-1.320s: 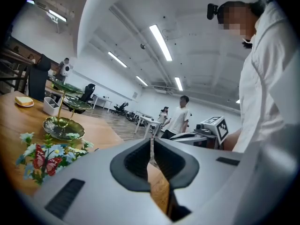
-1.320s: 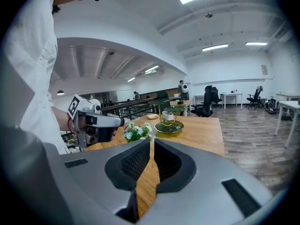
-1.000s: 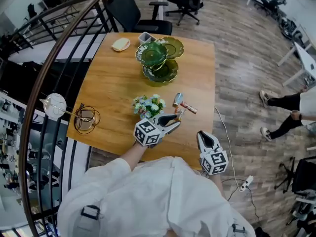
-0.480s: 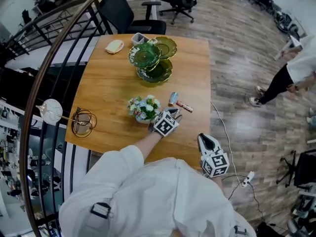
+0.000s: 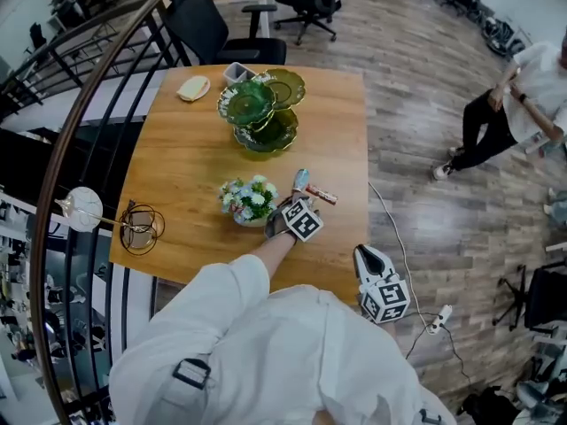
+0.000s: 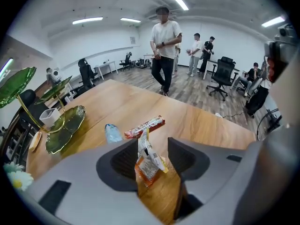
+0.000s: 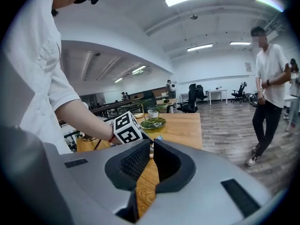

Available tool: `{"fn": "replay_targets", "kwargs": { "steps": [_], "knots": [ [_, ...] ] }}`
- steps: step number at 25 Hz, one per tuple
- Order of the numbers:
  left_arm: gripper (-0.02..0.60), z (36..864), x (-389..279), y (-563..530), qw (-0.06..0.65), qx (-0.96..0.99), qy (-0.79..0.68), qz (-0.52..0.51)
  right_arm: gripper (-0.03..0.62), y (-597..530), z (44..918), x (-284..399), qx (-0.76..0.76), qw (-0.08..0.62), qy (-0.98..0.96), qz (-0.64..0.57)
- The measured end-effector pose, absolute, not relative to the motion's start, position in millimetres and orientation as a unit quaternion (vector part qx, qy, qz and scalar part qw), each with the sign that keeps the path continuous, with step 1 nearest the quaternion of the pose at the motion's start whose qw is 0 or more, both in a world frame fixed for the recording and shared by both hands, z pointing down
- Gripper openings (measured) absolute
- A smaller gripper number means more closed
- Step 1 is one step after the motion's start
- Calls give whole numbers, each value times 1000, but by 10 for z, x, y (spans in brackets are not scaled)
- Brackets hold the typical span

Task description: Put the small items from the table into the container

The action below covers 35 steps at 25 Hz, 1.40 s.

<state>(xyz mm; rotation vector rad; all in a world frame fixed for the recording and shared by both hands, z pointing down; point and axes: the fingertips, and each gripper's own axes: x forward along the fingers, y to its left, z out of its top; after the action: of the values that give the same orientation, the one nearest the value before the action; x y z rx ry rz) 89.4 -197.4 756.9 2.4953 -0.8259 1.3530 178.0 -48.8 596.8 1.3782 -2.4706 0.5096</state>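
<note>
Head view, nearest first. My right gripper (image 5: 366,254) hung by the near right corner of the table (image 5: 186,162), its jaws closed together with nothing between them. At its 11 o'clock, my left gripper (image 6: 153,146) pointed steeply down over the tabletop. Its jaws were opening around a crumpled snack packet (image 6: 148,165), and neither pad pressed it. In the left gripper view the packet's long axis ran 6 to 12 o'clock, with the top leaning towards 11.

A flower posy (image 5: 248,198) stood just beside the left gripper at 9 o'clock. A candy bar (image 5: 322,194) lay at 1 o'clock, long axis about 10 to 4, near the table's right edge. A blue packet (image 5: 301,181) lay at 12.

Bare wood separated these from the tiered green dish (image 5: 261,109) at the far edge. The near left held only a wire ornament (image 5: 142,224).
</note>
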Motion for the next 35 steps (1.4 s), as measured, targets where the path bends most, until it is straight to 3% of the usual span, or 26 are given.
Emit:
{"fn": "replay_targets", "kwargs": {
  "steps": [10,22,26,35],
  "knots": [
    [201,7764,882,-2034,58,818,-275,502,15,-471,5951,1815,485,136,-846,178],
    [197,7856,996,-1977,63,821,-252,509,15,-437,5931,1835,497,140,-838,177],
    [106,7860,976,-1966,48,822,-240,514,15,-433,5913,1819,500,138,-837,175],
    [64,7740,958,-1905,79,841,-235,482,15,-464,5940,1758,501,138,-837,174]
  ]
}}
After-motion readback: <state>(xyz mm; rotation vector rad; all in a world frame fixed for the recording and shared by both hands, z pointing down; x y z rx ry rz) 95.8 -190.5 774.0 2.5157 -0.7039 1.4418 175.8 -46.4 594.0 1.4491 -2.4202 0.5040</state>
